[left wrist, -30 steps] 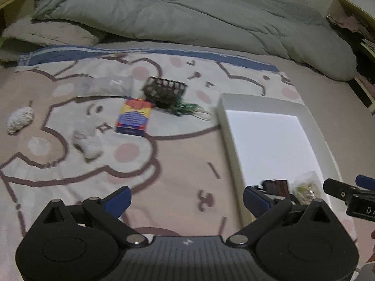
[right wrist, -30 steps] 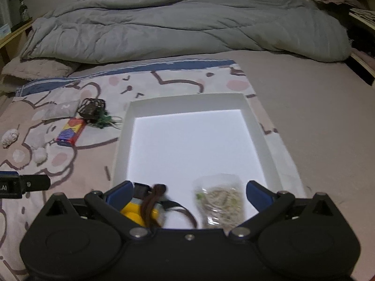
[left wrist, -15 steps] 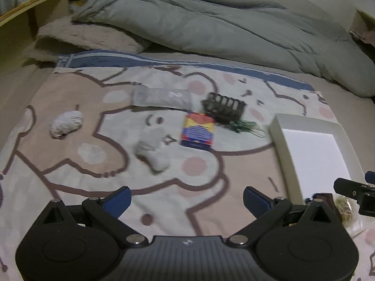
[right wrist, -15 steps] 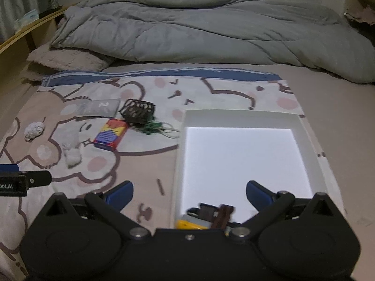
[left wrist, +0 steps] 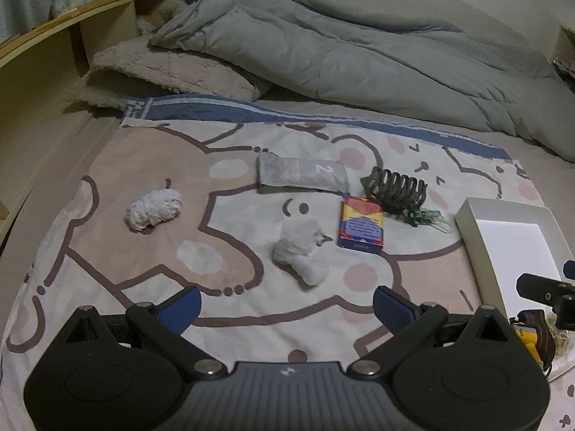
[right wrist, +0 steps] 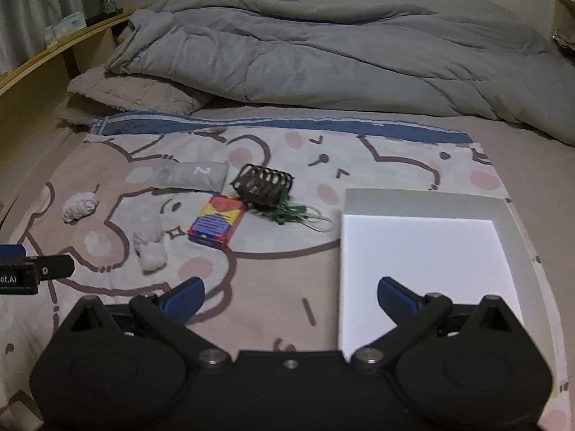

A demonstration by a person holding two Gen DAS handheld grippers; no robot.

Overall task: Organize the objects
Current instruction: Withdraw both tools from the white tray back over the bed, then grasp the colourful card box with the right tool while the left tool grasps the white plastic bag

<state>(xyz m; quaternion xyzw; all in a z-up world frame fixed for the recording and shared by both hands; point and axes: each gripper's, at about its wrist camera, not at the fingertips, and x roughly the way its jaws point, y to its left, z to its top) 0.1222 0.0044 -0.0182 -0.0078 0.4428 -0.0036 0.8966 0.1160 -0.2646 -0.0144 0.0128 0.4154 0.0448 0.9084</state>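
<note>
Scattered over the middle of the bear-print blanket [left wrist: 151, 251]: colourful box [left wrist: 361, 228], dark claw clip [left wrist: 395, 188], green clips [left wrist: 424, 217], grey packet marked 2 [left wrist: 303, 176], 2 white wads [left wrist: 303, 253] and [left wrist: 152, 210]. At the blanket's right edge, white tray [right wrist: 426, 199], small items in its near corner. Left gripper [left wrist: 285, 309] spread wide, empty, above the blanket's near edge. Right gripper [right wrist: 291, 296] likewise wide, empty, over the tray's near-left edge

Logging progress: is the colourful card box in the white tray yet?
Out. The card box lies flat on the bear blanket, left of the white tray.
</note>
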